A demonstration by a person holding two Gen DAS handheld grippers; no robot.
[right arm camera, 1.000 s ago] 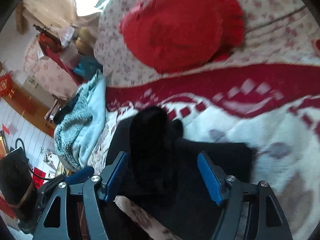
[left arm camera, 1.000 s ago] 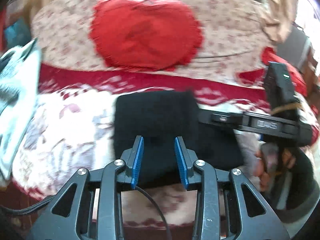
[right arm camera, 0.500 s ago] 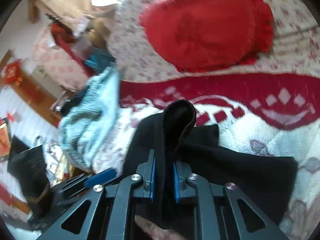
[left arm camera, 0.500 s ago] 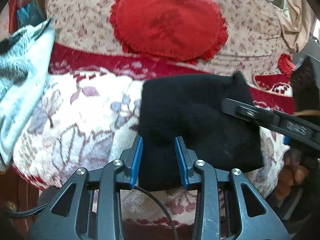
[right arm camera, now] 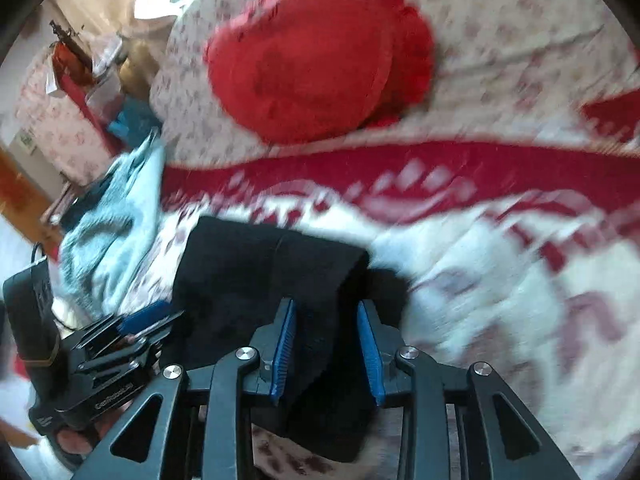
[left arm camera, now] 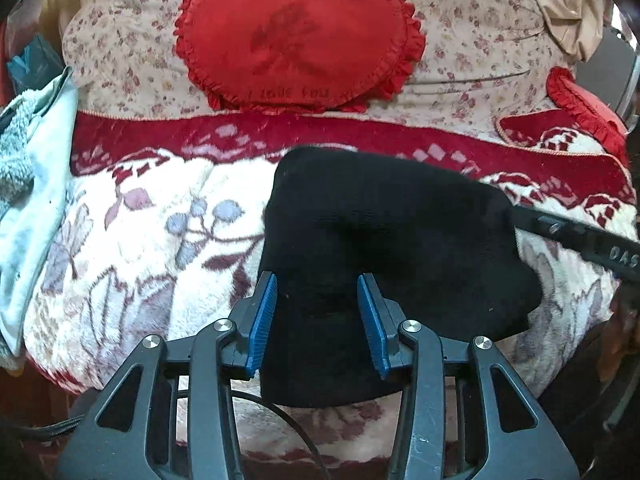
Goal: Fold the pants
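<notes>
The black pants (left arm camera: 384, 240) lie folded into a thick pad on the red and white floral blanket (left arm camera: 152, 248). My left gripper (left arm camera: 316, 316) is open, its blue pads either side of the pad's near edge, holding nothing. My right gripper (right arm camera: 326, 346) is open too, with the black pants (right arm camera: 264, 280) lying between and past its pads; this view is blurred by motion. The right gripper's body shows at the right edge of the left wrist view (left arm camera: 576, 240). The left gripper shows at the lower left of the right wrist view (right arm camera: 120, 344).
A red heart-shaped cushion (left arm camera: 296, 36) leans on the flowered backrest (left arm camera: 480, 40). A pale blue fleece garment (left arm camera: 28, 184) lies at the left. A second red cushion (left arm camera: 584, 108) sits at the far right. The blanket's front edge is just below my fingers.
My right gripper, shut on a raised fold of the pants half a second ago, has opened and the fold now lies flat. My left gripper stayed open and drew slightly closer.
</notes>
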